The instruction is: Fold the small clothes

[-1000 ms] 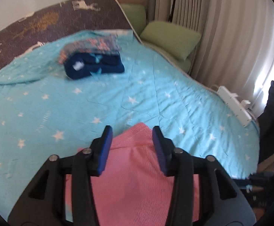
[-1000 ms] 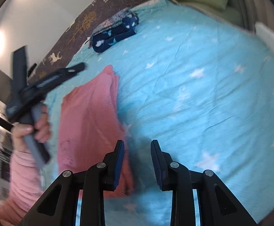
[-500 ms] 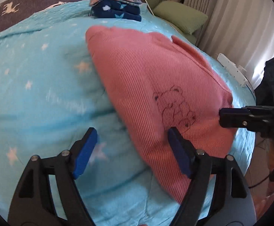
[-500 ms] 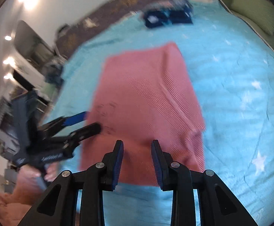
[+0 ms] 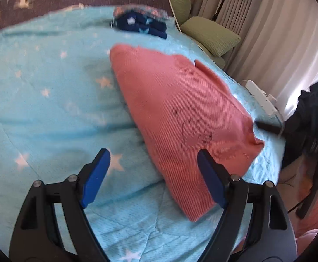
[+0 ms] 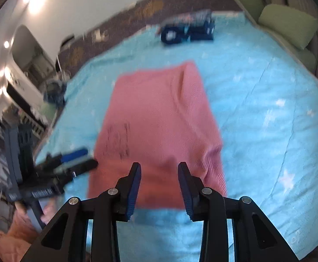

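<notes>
A pink ribbed garment (image 5: 180,113) with a line-drawn bear lies flat on the turquoise star blanket (image 5: 49,109). My left gripper (image 5: 153,172) stands wide open over the garment's near left edge. Its right finger overlaps the cloth and nothing is pinched. In the right wrist view the garment (image 6: 159,113) stretches away from my right gripper (image 6: 160,174). That gripper's jaws are opening just above the near hem and grip nothing. The left gripper (image 6: 78,159), held in a hand, sits at the garment's left side. The right gripper's dark tip (image 5: 268,127) shows past the garment's right corner.
A folded pile of dark blue clothes (image 5: 141,25) (image 6: 187,32) rests at the blanket's far end. Green pillows (image 5: 209,35) and curtains line the far right, with a white power strip (image 5: 261,96) beside the bed. Dark clothing (image 5: 313,109) hangs at the right. Shelves (image 6: 17,83) stand to the left.
My left gripper has opened wide and drawn back from over the garment to its near left edge. The right gripper swung round to face the garment's near hem, its jaws parting slightly.
</notes>
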`<state>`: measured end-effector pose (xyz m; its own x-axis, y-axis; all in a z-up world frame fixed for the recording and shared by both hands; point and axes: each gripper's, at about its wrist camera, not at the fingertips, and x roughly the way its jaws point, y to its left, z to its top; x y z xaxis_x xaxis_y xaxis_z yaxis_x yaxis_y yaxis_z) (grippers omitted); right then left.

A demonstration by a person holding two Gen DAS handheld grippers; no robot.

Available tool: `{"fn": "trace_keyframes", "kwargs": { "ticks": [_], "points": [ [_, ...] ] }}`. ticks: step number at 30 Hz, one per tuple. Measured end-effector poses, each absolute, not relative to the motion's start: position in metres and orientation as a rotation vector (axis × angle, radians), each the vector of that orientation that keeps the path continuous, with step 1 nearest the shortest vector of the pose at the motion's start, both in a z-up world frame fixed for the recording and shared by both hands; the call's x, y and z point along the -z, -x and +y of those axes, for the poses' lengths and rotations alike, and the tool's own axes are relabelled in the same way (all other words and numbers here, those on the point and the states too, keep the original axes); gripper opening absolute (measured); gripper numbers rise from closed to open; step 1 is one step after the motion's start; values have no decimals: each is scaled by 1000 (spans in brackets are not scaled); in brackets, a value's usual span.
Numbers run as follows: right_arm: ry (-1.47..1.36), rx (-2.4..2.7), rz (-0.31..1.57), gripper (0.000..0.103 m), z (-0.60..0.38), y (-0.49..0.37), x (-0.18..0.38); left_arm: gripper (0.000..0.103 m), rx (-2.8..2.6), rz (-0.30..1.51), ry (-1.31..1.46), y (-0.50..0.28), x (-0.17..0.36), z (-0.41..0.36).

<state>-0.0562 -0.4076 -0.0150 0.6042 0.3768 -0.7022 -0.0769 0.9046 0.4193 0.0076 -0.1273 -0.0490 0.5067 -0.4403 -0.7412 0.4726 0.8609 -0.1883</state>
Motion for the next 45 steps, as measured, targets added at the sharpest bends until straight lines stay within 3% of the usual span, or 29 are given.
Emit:
{"fn": "trace_keyframes", "kwargs": {
  "ticks": [5, 14, 16, 18, 19, 31, 45],
  "points": [
    [-428, -220, 688, 51, -446, 50, -16, 82, 557, 828, -40, -8, 37, -135],
    [-373, -219, 718, 51, -456, 31, -8, 82, 532, 817, -81, -21, 37, -153],
    [-356, -232, 759, 56, -457, 22, -7, 82, 514, 778, -103, -24, 35, -157],
    [-358, -238, 789, 72, -460, 12, -4, 82, 495, 768, -104, -35, 35, -158],
    [-367, -241, 814, 73, -462, 4, -2, 82, 489, 782, -95, -41, 36, -157],
    [-438, -439, 986, 77, -456, -75, 43, 82, 509, 1040, 206, -107, 79, -131],
    [-573, -651, 1005, 77, -452, -117, 81, 97, 602, 997, 141, -125, 89, -152]
  ]
}}
